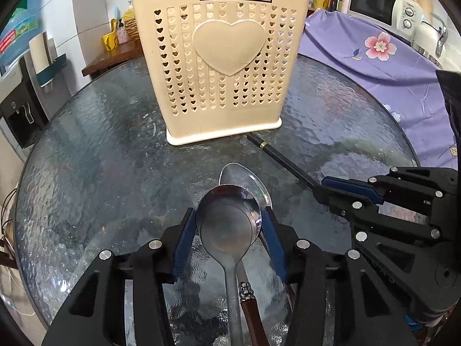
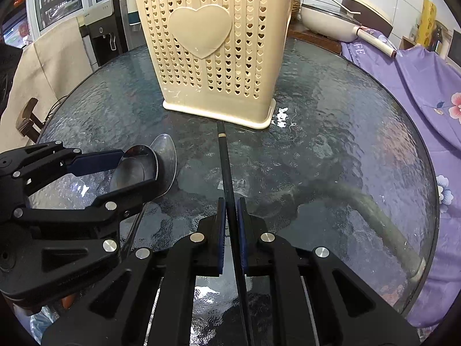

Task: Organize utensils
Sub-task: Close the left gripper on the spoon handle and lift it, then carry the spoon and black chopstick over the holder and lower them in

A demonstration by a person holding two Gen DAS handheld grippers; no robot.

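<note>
A cream utensil holder (image 1: 222,66) with heart-shaped holes stands upright on the round glass table (image 1: 100,158); it also shows in the right wrist view (image 2: 213,49). My left gripper (image 1: 229,216) is shut on the bowl of a steel spoon (image 1: 227,225). A second spoon (image 1: 247,178) with a brown handle lies under it on the glass. My right gripper (image 2: 230,204) is shut on a black chopstick (image 2: 224,161), whose tip points at the holder's base. The right gripper (image 1: 331,186) appears at the right of the left wrist view.
A purple floral cloth (image 1: 389,66) covers the surface right of the table. A microwave (image 1: 380,5) and a pan (image 2: 325,20) stand behind. A water dispenser (image 2: 106,28) stands at the left. Utensil handles stick out of the holder's top.
</note>
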